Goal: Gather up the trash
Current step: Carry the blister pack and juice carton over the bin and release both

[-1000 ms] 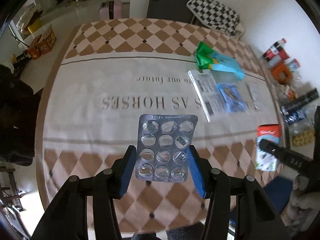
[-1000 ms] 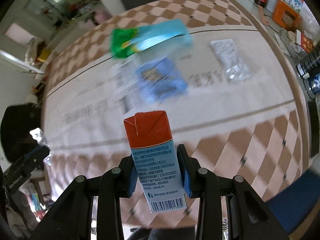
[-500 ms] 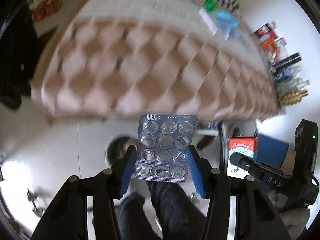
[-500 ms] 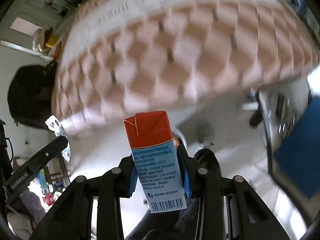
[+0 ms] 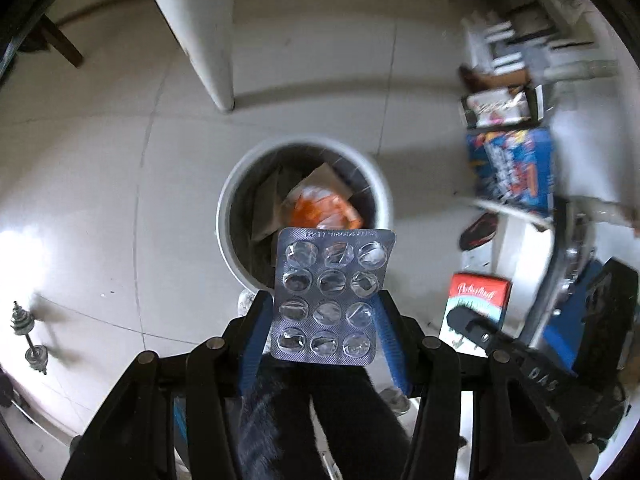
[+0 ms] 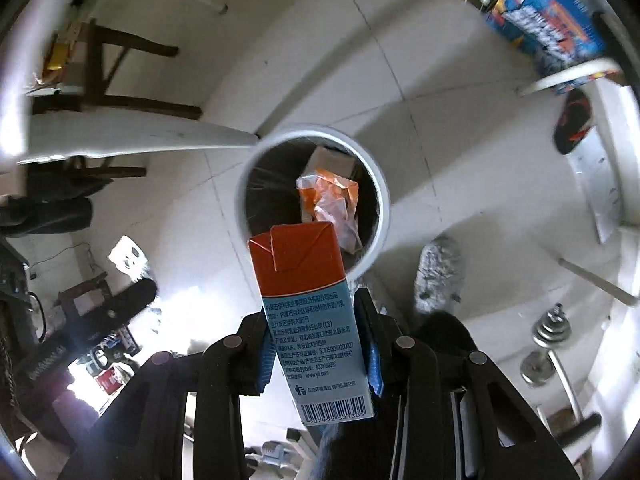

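Blue pads, left gripper point(image 5: 323, 334): jaws part open, clamped on the side edges of a blister pack point(image 5: 332, 296); pack upright between the pads, its top half clear above them.
Blister pack: silver foil, twelve clear bubbles in rows of three; whether any pill remains, cannot tell.
Blue pads, right gripper point(image 6: 318, 344): jaws part open, clamped on the sides of a carton point(image 6: 310, 312).
Carton: small drink carton, orange-red folded top, pale blue lower body with print and a barcode at the bottom; slightly tilted, top leaning left in the right wrist view.
Carton, left wrist view: same carton point(image 5: 476, 308) seen at lower right, red face with white script, held by the right gripper's dark finger point(image 5: 472, 322).
Bin point(image 5: 382, 184): round, white rim, dark liner, standing on the floor; both grippers point down at it, and pack and carton overlap its near rim in their own views.
Bin, right wrist view: bin point(image 6: 382, 188) centred just above the carton's top.
Bin contents: orange-and-white wrapper point(image 5: 320, 206), a brown box point(image 6: 330, 162), other paper scraps.
Floor point(image 5: 120, 200): pale tiles, bright glare at left.
Person: dark trouser legs point(image 5: 316, 420) below the left jaws; grey slipper point(image 6: 438, 276) near the bin.
Surroundings: white furniture leg point(image 5: 200, 28) beyond the bin; blue printed box point(image 5: 514, 168) at right; dumbbell point(image 6: 550, 342) on the floor.
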Demonstrator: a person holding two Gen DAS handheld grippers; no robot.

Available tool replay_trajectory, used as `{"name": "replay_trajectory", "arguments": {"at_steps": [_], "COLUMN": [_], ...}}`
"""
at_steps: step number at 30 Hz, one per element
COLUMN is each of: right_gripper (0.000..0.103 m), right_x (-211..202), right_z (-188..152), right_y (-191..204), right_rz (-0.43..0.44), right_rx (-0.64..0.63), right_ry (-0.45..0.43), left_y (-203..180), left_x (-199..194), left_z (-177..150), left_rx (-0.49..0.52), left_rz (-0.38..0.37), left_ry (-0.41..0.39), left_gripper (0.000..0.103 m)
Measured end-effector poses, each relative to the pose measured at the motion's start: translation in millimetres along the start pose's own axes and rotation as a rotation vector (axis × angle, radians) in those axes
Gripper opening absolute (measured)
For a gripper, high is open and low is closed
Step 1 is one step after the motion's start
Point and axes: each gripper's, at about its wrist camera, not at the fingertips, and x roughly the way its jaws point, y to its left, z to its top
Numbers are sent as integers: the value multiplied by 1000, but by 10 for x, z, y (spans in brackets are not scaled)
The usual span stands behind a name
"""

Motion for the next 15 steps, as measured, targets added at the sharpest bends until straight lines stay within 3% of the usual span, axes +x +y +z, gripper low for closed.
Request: {"name": "replay_trajectory", "arguments": {"at_steps": [2,7,9,12,13,15], "right_gripper": [38,38,41,84,91,95], "right_x": [338,854,960,955,926,862], "right_z": [103,235,268,253,247,229], "right_y": [-37,-120,-129,-142,-128,-86], "right_rz": [-10,12,40,112,118,118], "right_rx": [-22,-34,-25,-17,-22,-40], "right_ry": [5,18,30,21,14,7], "left_y": [115,321,382,475,485,548], "left_x": [359,691,672,563,517,414], "left_z": [87,189,176,92,63,24], "left_rx": [-4,-33,-42,-69,-71,-67], "left_rz": [5,22,24,14,28,47], "left_ry": [31,76,58,36,31,10], "left_gripper": [49,52,78,89,92,100]}}
